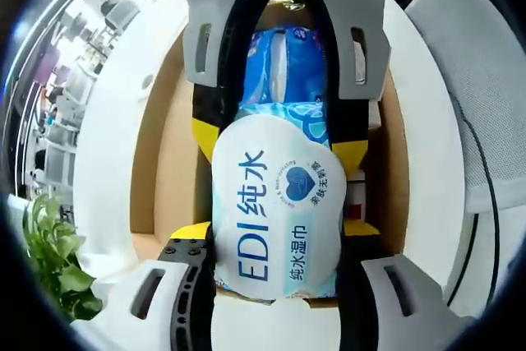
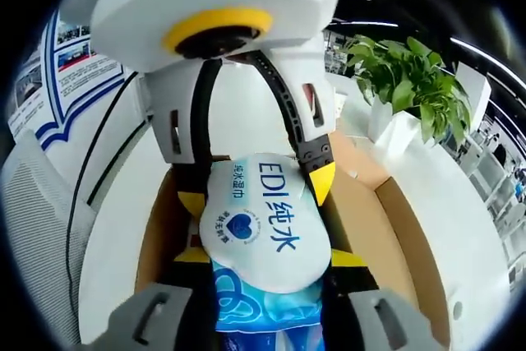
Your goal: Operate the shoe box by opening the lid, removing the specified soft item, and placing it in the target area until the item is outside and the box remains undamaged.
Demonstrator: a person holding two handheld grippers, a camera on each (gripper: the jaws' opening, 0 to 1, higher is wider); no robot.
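Wipes pack (image 1: pixel 275 203) held end to end over the open shoe box (image 1: pixel 168 154) — left gripper (image 1: pixel 275 265) clamps one end, right gripper (image 2: pixel 265 273) clamps the opposite blue end, long axis running between the two, both equally near, pack not yet clear of the box.

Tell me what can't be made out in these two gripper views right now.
- Shoe box floor: left gripper view, hidden by the wet wipes pack and both grippers.
- Lid: its position cannot be told in either view.
- Pack's blue end: right gripper view, cut off by the bottom edge, between the right gripper jaws.
- Small print on the pack: too small.
- Target area: not identifiable.
- Left gripper pads: covered by the pack.
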